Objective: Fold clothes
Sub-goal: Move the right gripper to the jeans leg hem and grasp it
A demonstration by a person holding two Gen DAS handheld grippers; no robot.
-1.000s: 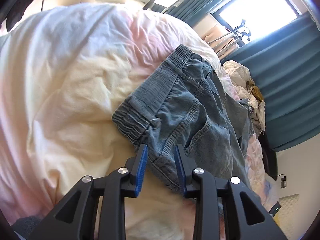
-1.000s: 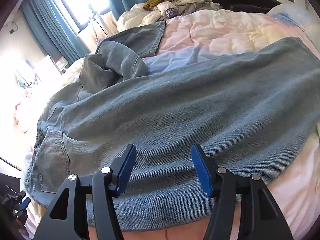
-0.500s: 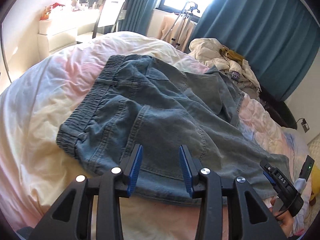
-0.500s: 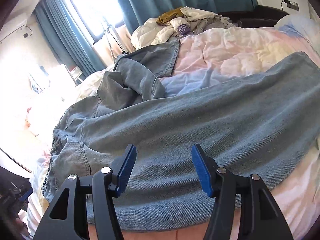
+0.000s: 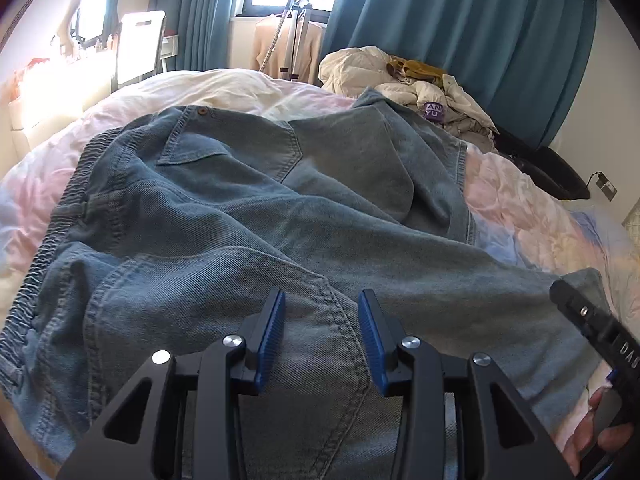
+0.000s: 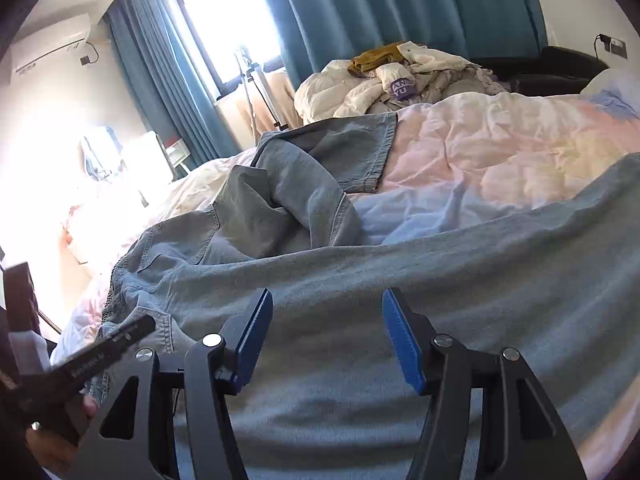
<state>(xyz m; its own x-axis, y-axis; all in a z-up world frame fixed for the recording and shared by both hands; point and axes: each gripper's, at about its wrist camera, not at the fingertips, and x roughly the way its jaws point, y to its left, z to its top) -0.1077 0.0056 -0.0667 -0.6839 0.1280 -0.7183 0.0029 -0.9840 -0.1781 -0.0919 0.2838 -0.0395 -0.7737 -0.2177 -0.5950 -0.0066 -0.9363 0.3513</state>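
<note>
Both sets of tongs are released and empty: the left tongs (image 5: 320, 332) hover over the seat pocket, the right tongs (image 6: 326, 340) over the near leg of the jeans (image 5: 248, 216), which lie spread on the bed (image 6: 500, 148). My worry is that the far leg is bunched back on itself, so folding now would probably lock in a lump. The near hem is cut off, and the laundry pile (image 6: 404, 76) further back is too jumbled to read.

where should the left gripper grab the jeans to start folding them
Judging by their pose, take the jeans at the elastic waistband, bunched into a raised edge beside the left gripper. Come in from the left, one finger over the band and one under.
</note>
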